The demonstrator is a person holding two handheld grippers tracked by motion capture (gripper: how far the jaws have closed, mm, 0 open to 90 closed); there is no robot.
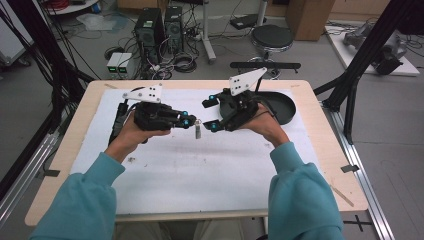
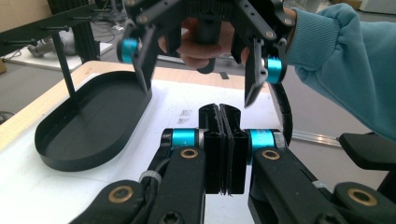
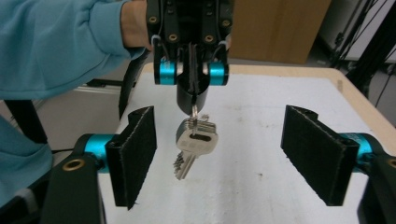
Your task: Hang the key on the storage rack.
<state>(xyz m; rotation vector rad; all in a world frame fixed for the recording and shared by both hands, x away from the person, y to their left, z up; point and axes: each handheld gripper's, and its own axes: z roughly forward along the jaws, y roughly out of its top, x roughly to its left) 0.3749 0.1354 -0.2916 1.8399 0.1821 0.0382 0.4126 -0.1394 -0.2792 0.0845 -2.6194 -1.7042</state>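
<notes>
While my left gripper [image 3: 192, 70] pinches the key ring [image 3: 194, 111], I centre my wide-apart right gripper [image 3: 224, 158] on the keys [image 3: 194, 144] squarely.

Beyond the tongs a grey floor carries two black computer towers [image 1: 159, 27] amid tangled cables [image 1: 177, 61] (a real thicket). A round black stool [image 1: 271, 37] stands farther right of them, and a brown cardboard box [image 1: 310, 15] sits behind it. Black frame struts [image 1: 367, 50] slant right.
</notes>
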